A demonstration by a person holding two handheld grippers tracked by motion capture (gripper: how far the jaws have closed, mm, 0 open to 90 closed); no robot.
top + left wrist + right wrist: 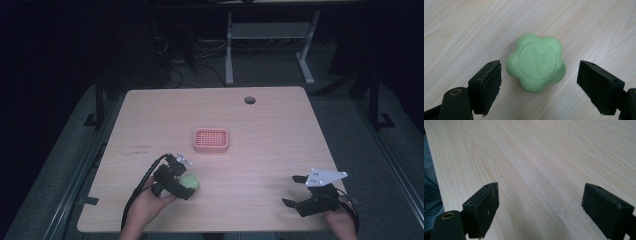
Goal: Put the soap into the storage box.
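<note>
Where fingers straddle it, soap bears lettering.

Room: dark, dimly lit
Floor: grey carpet
Furniture: light wooden table; white desk frame behind

The soap lies on the tabletop near its front left, between the left gripper's jaws. The tray sits behind it, mid-table. The right gripper is front right.
</note>
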